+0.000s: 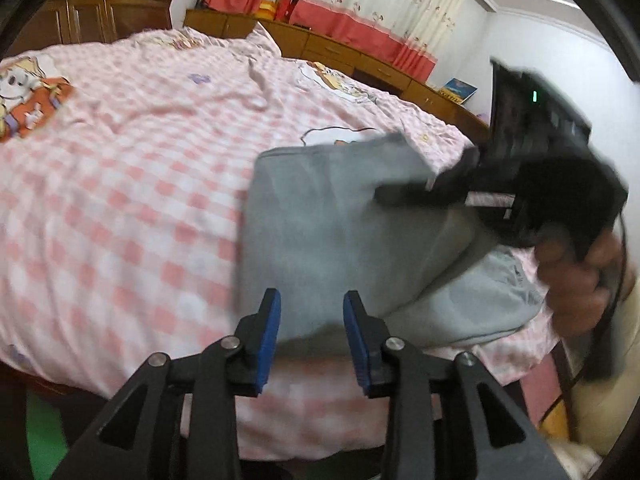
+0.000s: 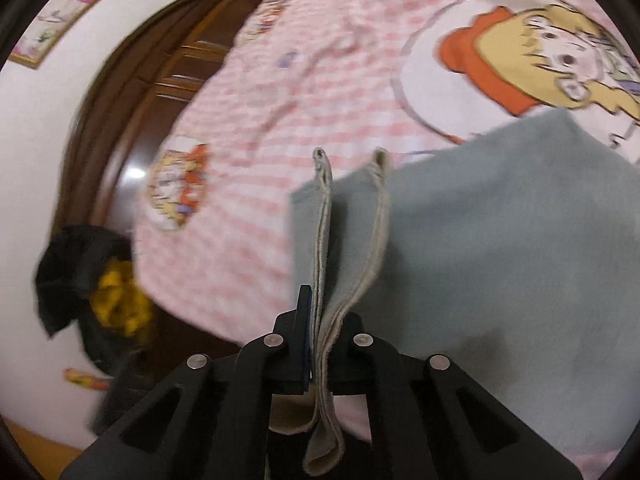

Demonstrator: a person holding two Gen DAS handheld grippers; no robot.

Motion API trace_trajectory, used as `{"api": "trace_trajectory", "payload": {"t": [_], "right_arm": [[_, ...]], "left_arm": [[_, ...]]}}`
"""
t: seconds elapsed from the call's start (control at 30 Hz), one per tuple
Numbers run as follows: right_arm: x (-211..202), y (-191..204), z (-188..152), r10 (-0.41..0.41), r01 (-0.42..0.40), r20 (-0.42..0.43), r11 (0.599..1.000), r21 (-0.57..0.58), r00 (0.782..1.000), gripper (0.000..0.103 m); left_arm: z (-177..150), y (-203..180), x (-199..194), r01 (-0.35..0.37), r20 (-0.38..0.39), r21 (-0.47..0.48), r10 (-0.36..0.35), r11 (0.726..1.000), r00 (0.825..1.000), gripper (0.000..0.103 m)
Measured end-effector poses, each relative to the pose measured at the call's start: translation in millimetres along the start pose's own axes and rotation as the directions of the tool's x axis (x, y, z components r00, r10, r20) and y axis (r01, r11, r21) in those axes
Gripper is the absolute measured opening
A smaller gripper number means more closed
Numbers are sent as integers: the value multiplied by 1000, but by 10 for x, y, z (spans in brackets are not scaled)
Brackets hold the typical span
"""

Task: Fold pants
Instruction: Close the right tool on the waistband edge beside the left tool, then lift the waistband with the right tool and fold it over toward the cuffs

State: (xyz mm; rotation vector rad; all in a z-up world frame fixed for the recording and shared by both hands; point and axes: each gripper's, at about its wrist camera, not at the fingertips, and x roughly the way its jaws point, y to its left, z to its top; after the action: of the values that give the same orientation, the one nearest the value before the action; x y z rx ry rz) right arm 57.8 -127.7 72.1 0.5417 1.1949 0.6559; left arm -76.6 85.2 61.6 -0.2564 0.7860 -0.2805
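Grey pants (image 1: 320, 216): folded into a thick pad, lying near the front edge of the bed (image 1: 120, 184), on its right-hand part in the left wrist view. One flap is lifted off the pad.

Right gripper (image 2: 316, 344): jaws closed tight on the hem edges of the pants, which run forward between the blue pads and also hang down below them. In the left wrist view this gripper reaches in from the right over the pants, held by a hand (image 1: 576, 280); it covers part of the far right side of the cloth.

Left gripper (image 1: 312, 320): jaws standing well apart, holding nothing, just in front of the near edge of the pants.

Bed cover: pink and white check with cartoon figure prints (image 2: 532, 52), creased across the middle.

Surroundings: dark wooden headboard (image 2: 132, 92); wooden wardrobe (image 1: 92, 12); low wooden cabinets (image 1: 352, 56) under cream curtains with a red border (image 1: 360, 4); framed picture (image 2: 52, 24) on the white wall; black cloth with something yellow (image 2: 116, 300) beside the bed; thin black cable (image 1: 332, 130) on the cover beyond the pants.
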Motion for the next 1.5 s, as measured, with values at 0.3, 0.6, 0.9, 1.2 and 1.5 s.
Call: {"api": "trace_trajectory", "payload": {"t": [0.3, 0.6, 0.9, 1.2, 1.5], "right_arm": [[-159, 654, 90, -10, 14, 30, 992, -125, 1000, 6], [-542, 952, 223, -28, 45, 105, 985, -164, 994, 6], [-1339, 794, 297, -53, 89, 221, 984, -154, 974, 6], [-2235, -68, 102, -135, 163, 320, 985, -64, 938, 6], [-2209, -1670, -297, -215, 187, 275, 974, 124, 937, 6]], "left_arm": [[-152, 62, -111, -52, 29, -38, 54, 998, 998, 75], [-6, -228, 312, -50, 12, -70, 51, 996, 999, 77], [-26, -869, 719, -154, 27, 123, 152, 980, 988, 77], [-180, -949, 935, -198, -34, 160, 205, 967, 978, 77], [-293, -1108, 1025, -242, -67, 244, 265, 939, 962, 79]]}}
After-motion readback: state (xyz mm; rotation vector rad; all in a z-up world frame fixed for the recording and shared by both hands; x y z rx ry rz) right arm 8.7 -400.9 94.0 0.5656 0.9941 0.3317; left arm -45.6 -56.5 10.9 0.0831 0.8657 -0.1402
